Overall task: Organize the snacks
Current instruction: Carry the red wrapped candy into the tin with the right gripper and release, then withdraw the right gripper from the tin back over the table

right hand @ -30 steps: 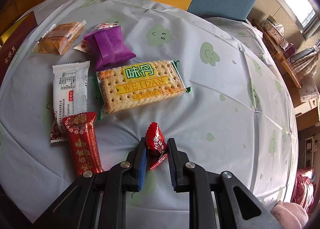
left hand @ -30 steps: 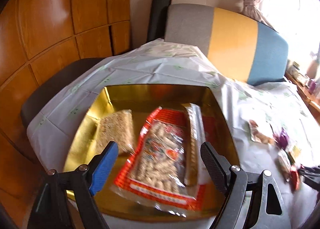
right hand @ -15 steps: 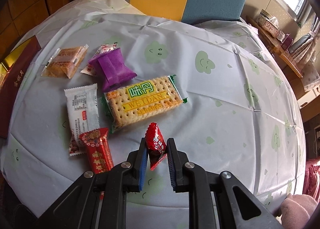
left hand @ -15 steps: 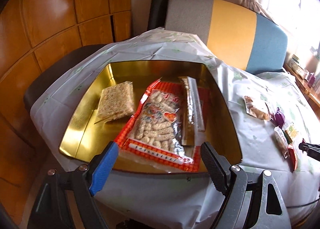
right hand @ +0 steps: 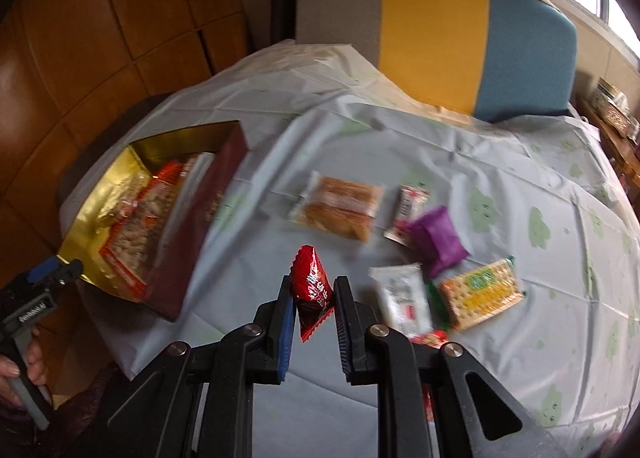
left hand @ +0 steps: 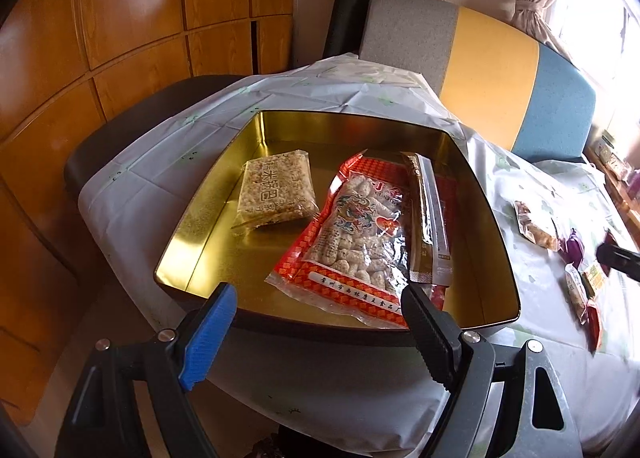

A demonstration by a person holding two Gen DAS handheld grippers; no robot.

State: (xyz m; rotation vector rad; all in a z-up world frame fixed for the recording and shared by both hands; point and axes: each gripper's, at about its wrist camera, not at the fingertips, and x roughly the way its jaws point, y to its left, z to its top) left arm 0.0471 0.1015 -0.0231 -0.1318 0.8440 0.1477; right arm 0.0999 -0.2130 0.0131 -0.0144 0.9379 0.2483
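Your right claw (right hand: pixel 311 308) is pinching the small red candy packet (right hand: pixel 311 287) between its pads, the packet's tip poking out past the fingertips, lifted above the table (right hand: pixel 460 162); the gold tin (right hand: pixel 120 178) lies ahead to its left, and the loose snacks lie to its right: an orange cake packet (right hand: pixel 340 208), a purple packet (right hand: pixel 436 240), a white wrapper (right hand: pixel 404 296), a cracker pack (right hand: pixel 480 292); your left claw (left hand: pixel 316 328) is spread wide with nothing between its pads, hovering at the tin's near rim; inside the tin lie a rice-crisp bar (left hand: pixel 276 188), a red peanut bag (left hand: pixel 360 238) and a long gold sachet (left hand: pixel 430 218).
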